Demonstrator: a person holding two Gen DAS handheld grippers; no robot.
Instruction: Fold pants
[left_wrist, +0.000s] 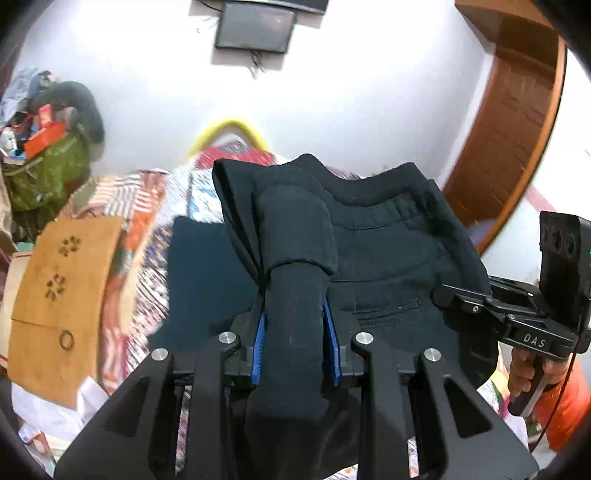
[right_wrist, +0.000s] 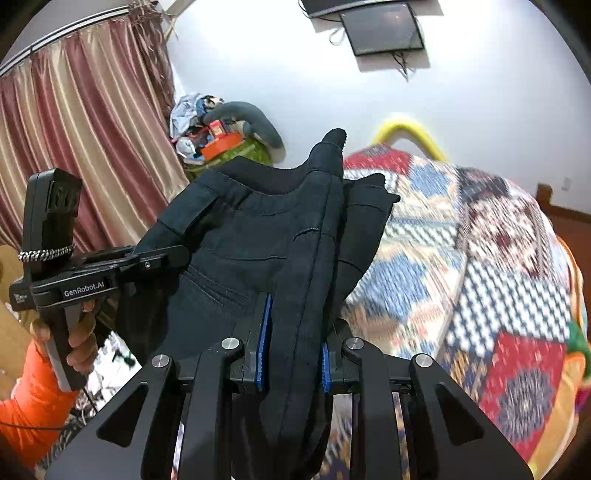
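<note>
pants (left_wrist: 388, 240) hang stretched between left tool (left_wrist: 293, 325) and right tool (right_wrist: 295, 332), both clamped on cloth above the bed (right_wrist: 480, 258).

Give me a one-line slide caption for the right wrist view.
Right gripper and left gripper each clamp the waistband of black pants, holding them above a patterned bedspread.

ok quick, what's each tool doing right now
left tool: closed on the black pants
right tool: closed on the black pants too
</note>
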